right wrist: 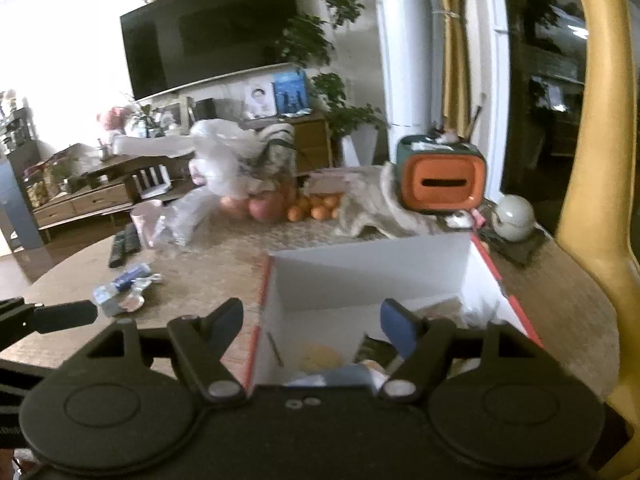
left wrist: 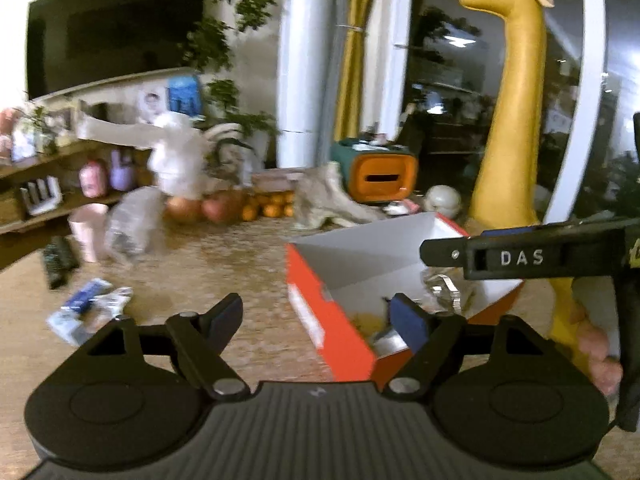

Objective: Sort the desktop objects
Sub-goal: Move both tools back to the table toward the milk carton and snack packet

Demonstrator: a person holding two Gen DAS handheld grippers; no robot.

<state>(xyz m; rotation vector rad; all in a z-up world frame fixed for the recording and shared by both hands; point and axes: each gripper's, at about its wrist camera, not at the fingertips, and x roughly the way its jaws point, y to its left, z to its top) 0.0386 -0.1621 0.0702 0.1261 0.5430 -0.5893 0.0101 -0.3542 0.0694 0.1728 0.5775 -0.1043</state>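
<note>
A dark television (right wrist: 208, 28) on a white wall (right wrist: 60, 20) – yellow curtain (right wrist: 454, 40) beside night-black windows (right wrist: 540, 80).

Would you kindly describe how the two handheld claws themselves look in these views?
Both claws, left and right, are matte black plastic with two round discs at the base, silver pivot screws and linkage arms ending in fingers with blue pads. In the left view, the right claw's finger carries white letters "DAS". No cables or sleeves are visible.
</note>
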